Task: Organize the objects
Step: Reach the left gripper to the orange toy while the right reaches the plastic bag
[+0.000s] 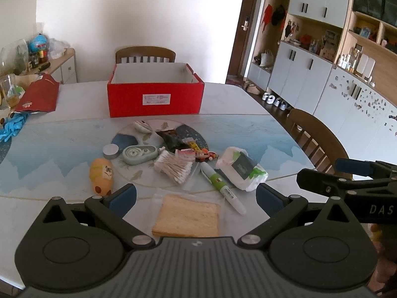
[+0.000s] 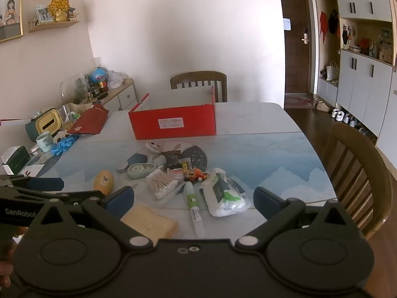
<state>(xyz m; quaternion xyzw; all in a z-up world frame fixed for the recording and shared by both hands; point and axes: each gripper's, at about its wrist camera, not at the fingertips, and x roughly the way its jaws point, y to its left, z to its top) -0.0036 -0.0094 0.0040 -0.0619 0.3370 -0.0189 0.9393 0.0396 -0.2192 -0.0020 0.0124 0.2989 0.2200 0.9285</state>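
Daylight from the dining room fell on a pale surface (image 1: 248, 104) printed with blue mountains, where a red box (image 1: 155, 99) stood open and apparently empty toward the far edge, in front of a wooden chair (image 1: 145, 53). Between the box and the near edge lay the clutter to be sorted: a bagged slice of bread (image 1: 187, 217) nearest the near edge, a green-and-white pen (image 1: 220, 186), a wrapped white pack (image 1: 242, 170), a bundle of cotton swabs (image 1: 173, 167), a grey-green tape dispenser (image 1: 140, 154), a yellow egg-shaped toy (image 1: 101, 175), and small snack packets (image 1: 181, 141) at the middle. The left gripper (image 1: 196, 197) hung over the near edge with its jaws spread wide and nothing between them but air, the bread just below. The right gripper (image 2: 193, 200) hung beside it, jaws equally wide and empty, facing the pen and the white pack. Nothing looked packed yet, so the sorting seemed to stand at its start. The next move probably called for dropping one pair of jaws over a near item, likely the bread or the pen, closing on it, and carrying it to the box.
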